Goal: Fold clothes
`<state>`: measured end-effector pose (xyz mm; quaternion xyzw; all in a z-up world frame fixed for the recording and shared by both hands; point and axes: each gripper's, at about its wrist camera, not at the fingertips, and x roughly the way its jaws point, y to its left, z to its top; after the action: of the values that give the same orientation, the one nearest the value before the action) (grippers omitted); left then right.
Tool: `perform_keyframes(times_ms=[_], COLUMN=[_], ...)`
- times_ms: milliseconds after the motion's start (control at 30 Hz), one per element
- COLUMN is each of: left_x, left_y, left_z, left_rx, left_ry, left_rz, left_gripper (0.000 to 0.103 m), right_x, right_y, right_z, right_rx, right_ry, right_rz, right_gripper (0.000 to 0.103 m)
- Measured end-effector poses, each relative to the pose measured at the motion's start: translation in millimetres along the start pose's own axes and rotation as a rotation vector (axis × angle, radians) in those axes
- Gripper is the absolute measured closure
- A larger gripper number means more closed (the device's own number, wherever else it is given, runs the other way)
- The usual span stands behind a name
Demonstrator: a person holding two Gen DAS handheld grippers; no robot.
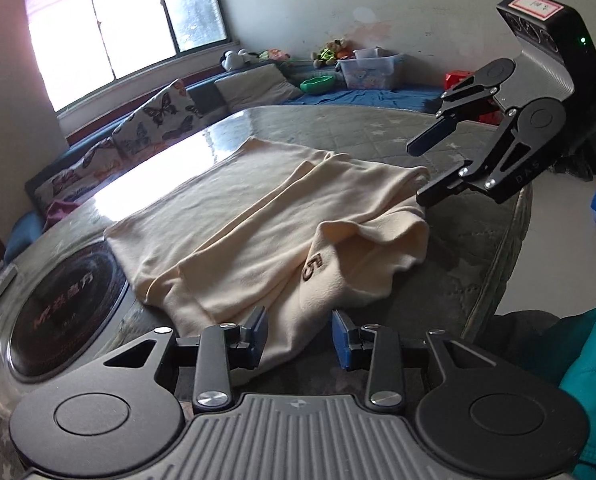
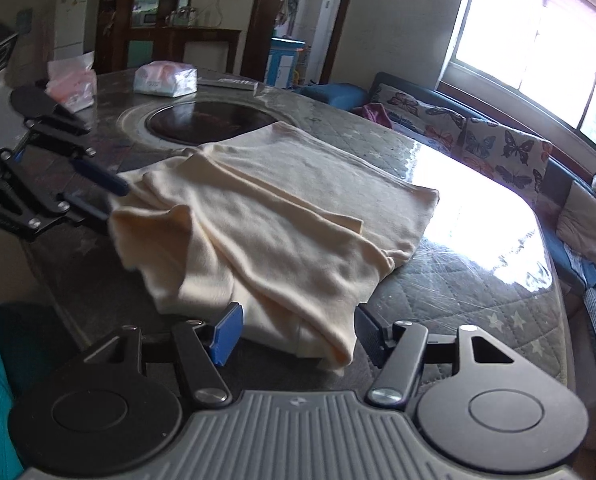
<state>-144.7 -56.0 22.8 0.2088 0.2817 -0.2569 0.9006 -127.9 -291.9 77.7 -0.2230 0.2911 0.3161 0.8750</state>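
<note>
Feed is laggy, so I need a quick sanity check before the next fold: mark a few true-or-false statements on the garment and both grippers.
1. The cream garment lies on the table. True.
2. The left gripper is clamped shut on cloth. False: its jaws stand apart, cloth only lying between them.
3. The right gripper is open. True.
4. The garment is dark blue. False: it is cream.
5. A stitched 5 shows on it. True.

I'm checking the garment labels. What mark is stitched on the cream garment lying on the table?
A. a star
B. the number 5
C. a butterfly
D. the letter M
B: a dark number 5 shows on the cream garment, near its folded end close to the left tongs.
</note>
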Motion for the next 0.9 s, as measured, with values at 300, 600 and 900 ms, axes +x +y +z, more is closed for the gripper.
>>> perform_keyframes(times_ms=[300, 600, 900], left_x=[9.0, 13.5, 14.4], left_y=[6.0, 33.0, 32.5], left_z=[3.9, 18.7, 12.7], left_rx=[-0.016, -0.126, -0.136], left_ry=[-0.035, -0.068, -0.048], left_rz=[-0.02, -0.041, -0.042], left_gripper=[0.092, 0.094, 0.088], right_x=[1.3, 19.7, 43.0], right_y=[15.6, 20.2, 7.4], right_z=[-4.8, 6.1, 24.8], right_rx=[-0.089, -0.097, 0.002], right_ry=[0.01, -0.036, -0.025], right_rz=[0.041, 0.083, 0.177], right_gripper=[0.035, 0.035, 0.079])
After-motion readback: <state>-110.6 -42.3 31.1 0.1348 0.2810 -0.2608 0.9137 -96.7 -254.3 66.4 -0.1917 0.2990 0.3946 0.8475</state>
